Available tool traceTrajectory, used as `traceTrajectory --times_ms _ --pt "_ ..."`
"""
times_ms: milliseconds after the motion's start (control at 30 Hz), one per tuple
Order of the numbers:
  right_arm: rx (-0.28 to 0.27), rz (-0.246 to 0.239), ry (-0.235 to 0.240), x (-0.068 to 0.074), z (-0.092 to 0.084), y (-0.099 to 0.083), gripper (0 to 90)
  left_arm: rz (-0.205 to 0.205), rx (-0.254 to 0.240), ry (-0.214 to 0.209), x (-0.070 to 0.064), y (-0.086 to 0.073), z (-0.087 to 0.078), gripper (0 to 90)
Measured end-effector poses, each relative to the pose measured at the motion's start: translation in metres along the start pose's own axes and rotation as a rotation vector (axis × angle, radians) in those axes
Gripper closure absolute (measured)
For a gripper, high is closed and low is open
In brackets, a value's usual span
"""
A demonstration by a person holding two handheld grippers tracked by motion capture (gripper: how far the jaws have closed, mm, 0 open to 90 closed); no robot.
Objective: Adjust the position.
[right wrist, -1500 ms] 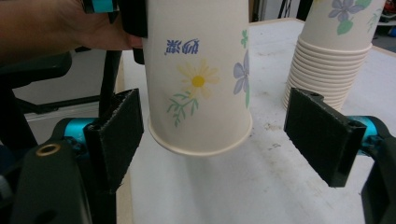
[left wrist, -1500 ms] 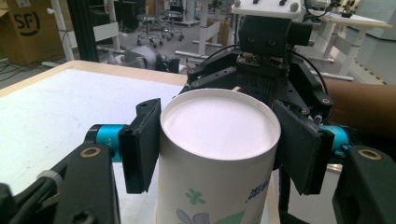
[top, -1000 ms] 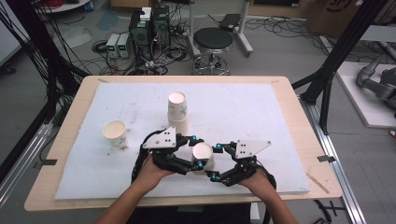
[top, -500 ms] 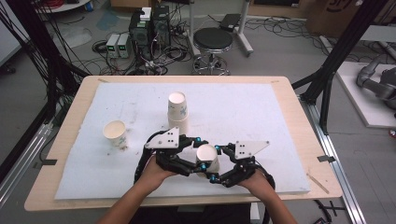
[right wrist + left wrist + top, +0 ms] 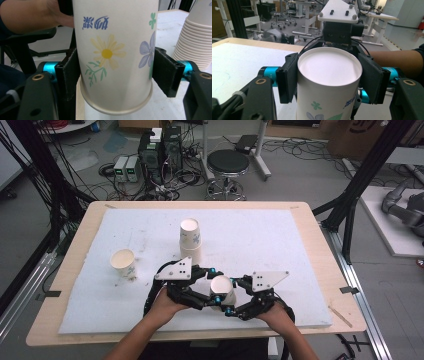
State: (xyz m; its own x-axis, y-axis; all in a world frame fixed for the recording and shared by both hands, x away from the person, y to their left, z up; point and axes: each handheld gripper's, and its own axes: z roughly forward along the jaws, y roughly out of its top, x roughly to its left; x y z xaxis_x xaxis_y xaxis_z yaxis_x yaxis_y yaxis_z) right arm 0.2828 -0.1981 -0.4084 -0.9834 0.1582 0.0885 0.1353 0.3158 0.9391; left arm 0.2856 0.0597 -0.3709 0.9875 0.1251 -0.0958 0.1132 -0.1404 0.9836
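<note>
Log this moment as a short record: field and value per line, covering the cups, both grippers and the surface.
held cup: upside-down flowered paper cup, base up, between both grippers
left gripper: jaws on either side of the held cup, hand behind it
right gripper: pads pressed on the held cup's sides
cup stack: inverted paper cups, standing beyond the grippers
lone cup: upright, open, toward the table's left
surface: white mat on a wooden table
</note>
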Motion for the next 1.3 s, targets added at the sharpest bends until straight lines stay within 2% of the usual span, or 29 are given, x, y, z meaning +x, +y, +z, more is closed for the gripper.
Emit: traceTrajectory --times_ms 100,167,200,467,700,1133,1300 --pt "0.02 -0.006 -0.003 0.001 0.0 0.0 29.8 0.008 0.013 0.01 -0.002 0.0 0.001 32.5" --pt "0.031 -0.01 -0.014 0.0 0.0 0.001 29.8 0.002 0.03 0.034 -0.003 0.001 0.003 19.1" --pt "0.035 -0.012 -0.017 0.0 -0.001 0.001 29.8 0.008 0.044 0.036 -0.003 0.001 0.003 15.9" --pt "0.086 -0.031 -0.042 0.0 -0.003 0.003 29.7 0.017 0.116 0.016 -0.002 0.005 0.0 15.8" --pt "0.173 -0.058 -0.051 -0.001 -0.002 0.004 29.7 0.03 0.204 0.01 0.0 0.008 -0.004 15.8" --pt "0.356 -0.144 -0.062 -0.001 0.007 0.017 29.7 0.057 0.31 0.016 0.002 0.002 -0.005 16.0" --pt "0.414 -0.179 -0.057 0.0 0.014 0.025 29.7 0.059 0.331 0.022 0.003 0.0 -0.006 16.2"
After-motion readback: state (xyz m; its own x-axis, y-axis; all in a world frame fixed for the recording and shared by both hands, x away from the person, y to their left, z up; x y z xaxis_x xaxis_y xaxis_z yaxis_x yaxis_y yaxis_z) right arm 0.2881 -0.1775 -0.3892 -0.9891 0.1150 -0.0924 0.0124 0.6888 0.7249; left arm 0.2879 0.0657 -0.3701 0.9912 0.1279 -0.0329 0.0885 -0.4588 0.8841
